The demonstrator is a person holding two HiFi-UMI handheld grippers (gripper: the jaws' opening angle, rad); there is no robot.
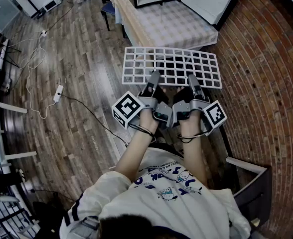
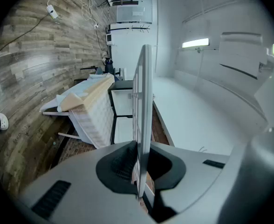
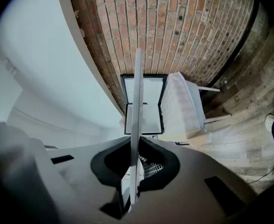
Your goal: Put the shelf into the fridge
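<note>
Right now the white wire shelf [image 1: 172, 66] is held out flat ahead of me. My left tool [image 1: 153, 77] and right tool [image 1: 192, 79] sit side by side, each pinching its near edge, with wooden floor [image 1: 76, 59] below.

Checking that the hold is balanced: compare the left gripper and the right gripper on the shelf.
The left gripper bites the shelf left of the middle of its near edge; the right gripper bites right of the middle. The left gripper's marker cube sticks out to the left, the right gripper's marker cube to the right. Shared: both are shut on that same edge, the thin rim clamped between the jaws.
</note>
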